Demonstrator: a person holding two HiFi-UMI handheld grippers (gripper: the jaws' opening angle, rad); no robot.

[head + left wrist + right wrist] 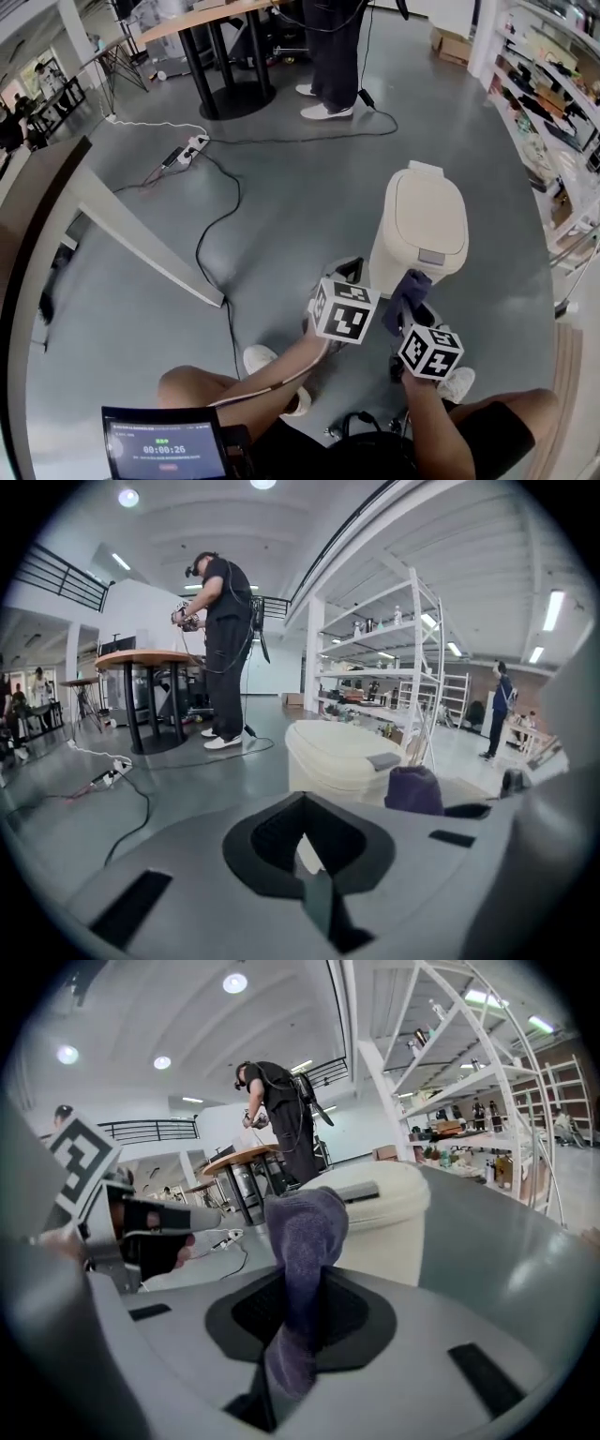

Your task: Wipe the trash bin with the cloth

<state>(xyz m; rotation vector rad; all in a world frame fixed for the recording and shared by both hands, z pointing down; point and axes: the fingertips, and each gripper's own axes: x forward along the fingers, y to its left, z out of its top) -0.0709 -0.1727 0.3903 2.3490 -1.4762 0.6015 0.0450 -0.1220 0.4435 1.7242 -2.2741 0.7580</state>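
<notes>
A grey floor (pixel 309 178) carries black cables (pixel 214 230), a round table (pixel 141 658) and white shelving (pixel 389 639) under ceiling lights (pixel 128 497).

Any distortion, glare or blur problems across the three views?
Head view: strong fisheye, the shelves bow at the edge; the bin is sharp and evenly lit. Left gripper view: black round vignette, ceiling lamps blown out. Right gripper view: same vignette and lamp glare, the cloth is in focus.

Left gripper (pixel 314 892) jaws together, right gripper (pixel 292 1340) clamped on cloth (pixel 306 1232).
</notes>
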